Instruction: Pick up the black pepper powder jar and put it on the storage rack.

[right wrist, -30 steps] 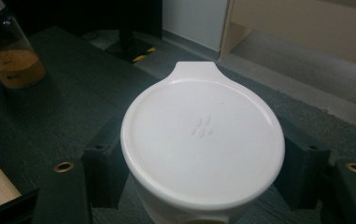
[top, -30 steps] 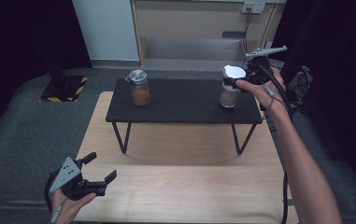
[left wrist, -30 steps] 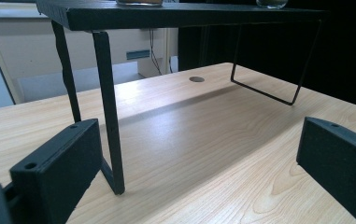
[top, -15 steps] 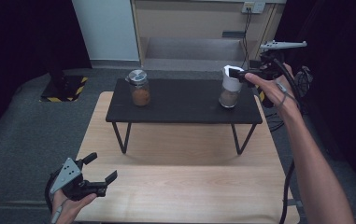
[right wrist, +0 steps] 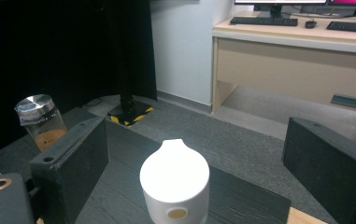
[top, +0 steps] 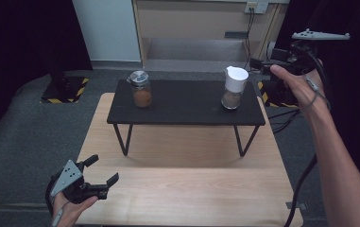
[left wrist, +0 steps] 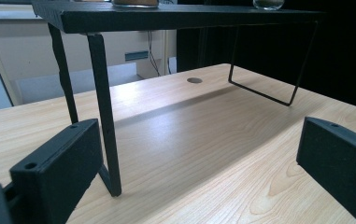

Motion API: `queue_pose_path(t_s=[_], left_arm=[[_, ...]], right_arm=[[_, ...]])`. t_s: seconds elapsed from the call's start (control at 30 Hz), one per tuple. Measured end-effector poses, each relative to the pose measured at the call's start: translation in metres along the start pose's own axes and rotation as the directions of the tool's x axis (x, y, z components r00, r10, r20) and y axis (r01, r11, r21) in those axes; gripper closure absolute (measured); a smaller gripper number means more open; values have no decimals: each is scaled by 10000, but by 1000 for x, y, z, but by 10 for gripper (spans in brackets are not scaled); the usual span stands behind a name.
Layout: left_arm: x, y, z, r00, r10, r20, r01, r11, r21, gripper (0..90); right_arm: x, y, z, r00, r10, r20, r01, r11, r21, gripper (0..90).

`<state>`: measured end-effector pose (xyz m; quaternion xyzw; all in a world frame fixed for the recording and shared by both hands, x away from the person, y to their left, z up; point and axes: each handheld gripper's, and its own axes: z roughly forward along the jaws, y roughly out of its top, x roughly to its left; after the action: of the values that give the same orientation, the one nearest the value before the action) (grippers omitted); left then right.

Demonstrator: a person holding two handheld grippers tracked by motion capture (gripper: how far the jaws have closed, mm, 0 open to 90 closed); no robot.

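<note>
Bottom left of the high view, the left gripper (top: 100, 171) sits low over the wooden table (top: 177, 189), jaws spread wide with nothing in them. Further up, mid-frame, the black stand (top: 187, 106) carries the metal-lidded jar (top: 140, 88) at its left end and the white-capped jar (top: 235, 88) toward its right. Upper right, the right gripper (top: 262, 64) is off past the stand's edge; its jaws have just been opening and stand apart, clear of the white cap (right wrist: 174, 179), gripping nothing.

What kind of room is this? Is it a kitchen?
Probably not a kitchen; it looks like an office or lab room. There's a desk with keyboards, grey carpet, and a wooden table set up for practice.
</note>
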<state>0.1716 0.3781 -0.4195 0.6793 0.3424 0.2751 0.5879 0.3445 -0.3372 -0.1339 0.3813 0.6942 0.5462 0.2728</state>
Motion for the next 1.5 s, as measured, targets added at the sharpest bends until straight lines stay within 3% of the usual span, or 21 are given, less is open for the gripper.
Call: queue_pose_path(t_s=[0.13, 0.57, 0.77, 0.97, 1.2, 1.27, 1.5], left_arm=[[0, 0, 0, 10000, -11, 4, 11, 10000, -16, 0], [-1, 0, 1, 10000, -31, 46, 31, 10000, -18, 0], [-2, 0, 1, 10000, -5, 64, 5, 10000, 11, 0], [-2, 0, 0, 10000, -26, -23, 26, 10000, -46, 0], [-2, 0, 0, 10000, -3, -43, 3, 10000, -24, 0], [-2, 0, 1, 10000, 10, -35, -10, 10000, -9, 0], [-2, 0, 1, 10000, 12, -15, -12, 10000, 9, 0]], right_arm=[[0, -6, -10, 9998, 134, -158, -138, 9995, -277, 78], [13, -38, -41, 9923, -486, -1137, 399, 9962, -770, 80], [21, -64, -52, 9868, -711, -1452, 585, 9943, -890, 83], [27, -91, -55, 9830, -698, -1700, 546, 9942, -926, 85], [38, -121, -59, 9776, -1119, -1781, 950, 9904, -1008, 87], [39, -132, -59, 9759, -1059, -1909, 871, 9907, -1045, 87], [47, -167, -62, 9785, -1125, -1731, 944, 9895, -1097, 86]])
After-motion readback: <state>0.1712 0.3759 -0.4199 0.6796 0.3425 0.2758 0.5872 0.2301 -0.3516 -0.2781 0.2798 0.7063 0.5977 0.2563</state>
